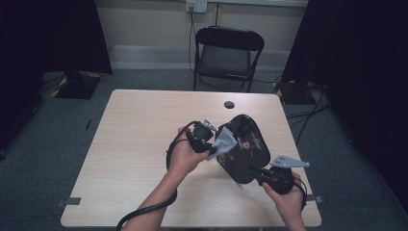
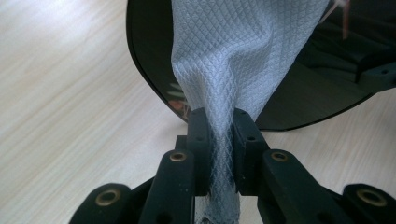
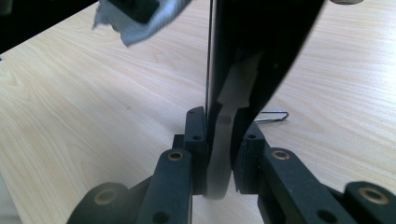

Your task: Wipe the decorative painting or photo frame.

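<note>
A glossy black plate (image 1: pixel 243 149) with a small painted design is held tilted above the wooden table (image 1: pixel 134 144). My right gripper (image 1: pixel 257 174) is shut on its near edge; in the right gripper view the plate's rim (image 3: pixel 229 126) stands upright between the jaws. My left gripper (image 1: pixel 211 139) is shut on a pale blue-white cloth (image 1: pixel 225 142), which lies against the plate's left side. In the left gripper view the textured cloth (image 2: pixel 233 60) rises from the closed jaws and drapes over the dark plate (image 2: pixel 149 70).
A black folding chair (image 1: pixel 226 55) stands behind the table's far edge. A round cable hole (image 1: pixel 229 104) sits near the table's far side. A bent wire clip (image 3: pixel 273 115) lies on the tabletop beyond the right gripper. Dark curtains flank both sides.
</note>
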Demonstrator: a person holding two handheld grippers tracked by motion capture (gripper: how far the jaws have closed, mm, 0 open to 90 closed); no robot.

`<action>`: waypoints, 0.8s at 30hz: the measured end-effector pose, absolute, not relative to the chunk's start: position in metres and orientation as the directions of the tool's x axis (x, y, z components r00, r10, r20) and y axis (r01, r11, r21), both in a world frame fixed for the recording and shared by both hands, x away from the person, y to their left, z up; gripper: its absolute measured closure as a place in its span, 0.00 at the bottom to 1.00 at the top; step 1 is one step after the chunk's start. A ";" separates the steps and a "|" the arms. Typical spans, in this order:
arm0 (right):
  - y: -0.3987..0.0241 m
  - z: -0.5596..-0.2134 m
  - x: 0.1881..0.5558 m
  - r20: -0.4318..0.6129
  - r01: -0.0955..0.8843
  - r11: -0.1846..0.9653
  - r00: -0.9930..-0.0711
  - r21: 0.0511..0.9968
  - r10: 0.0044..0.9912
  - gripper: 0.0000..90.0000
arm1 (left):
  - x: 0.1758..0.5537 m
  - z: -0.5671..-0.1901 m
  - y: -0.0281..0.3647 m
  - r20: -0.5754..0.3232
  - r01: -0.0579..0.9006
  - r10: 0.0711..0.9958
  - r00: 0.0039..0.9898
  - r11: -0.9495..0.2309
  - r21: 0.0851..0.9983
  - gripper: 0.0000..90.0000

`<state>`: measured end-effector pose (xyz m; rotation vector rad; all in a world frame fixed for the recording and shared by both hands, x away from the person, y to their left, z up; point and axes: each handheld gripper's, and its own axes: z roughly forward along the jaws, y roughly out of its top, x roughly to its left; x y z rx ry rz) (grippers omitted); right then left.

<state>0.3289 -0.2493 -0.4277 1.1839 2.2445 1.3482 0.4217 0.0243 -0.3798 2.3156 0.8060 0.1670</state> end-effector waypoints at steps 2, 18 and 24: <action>-0.249 -0.428 0.329 0.174 0.508 0.234 -0.631 0.829 0.756 0.88 | 0.422 -0.387 0.024 -0.099 0.513 0.592 0.799 -0.587 0.626 0.89; -0.248 -0.427 0.329 0.179 0.516 0.228 -0.623 0.826 0.761 0.88 | 0.420 -0.445 0.025 -0.119 0.569 0.612 0.782 -0.622 0.539 0.89; -0.248 -0.427 0.330 0.181 0.518 0.226 -0.621 0.825 0.762 0.88 | 0.418 -0.457 0.024 -0.119 0.582 0.618 0.777 -0.632 0.512 0.89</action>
